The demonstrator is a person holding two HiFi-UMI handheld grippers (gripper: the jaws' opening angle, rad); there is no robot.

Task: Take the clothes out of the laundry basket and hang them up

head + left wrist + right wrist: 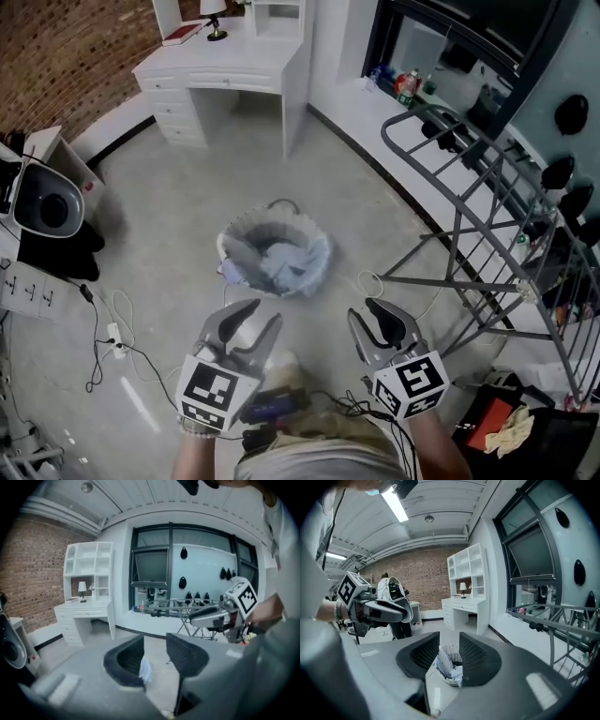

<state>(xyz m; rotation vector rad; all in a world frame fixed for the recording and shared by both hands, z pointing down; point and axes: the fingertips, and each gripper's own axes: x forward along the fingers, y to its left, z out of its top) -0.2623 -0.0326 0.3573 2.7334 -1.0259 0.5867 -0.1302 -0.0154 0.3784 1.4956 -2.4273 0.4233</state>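
Head view, looking steeply down at a grey floor [178, 216]. There are two claws, one basket and one drying rack.

The left claw [265, 312] and the right claw [367, 309] are held side by side low in the picture, both pointing up the frame toward the laundry basket [323, 251]. Each claw's own view shows its jaws spread with nothing between the pads. The basket appears only far off through the gaps.

The basket is round and pale. It stands upright on the floor with its mouth facing up, just ahead of the claws and apart from them. Inside lie crumpled clothes [281, 262] in pale blue and white. How many pieces there are cannot be told.

The grey metal drying rack [487, 187] stands unfolded to the right of the basket, beside the window ledge. Its long axis runs from upper left to lower right.

Farther back is one white counter [225, 66] with drawers and a small lamp [215, 14]. Black cables [112, 342] trail on the floor at left. A few bottles [405, 86] stand on the ledge.
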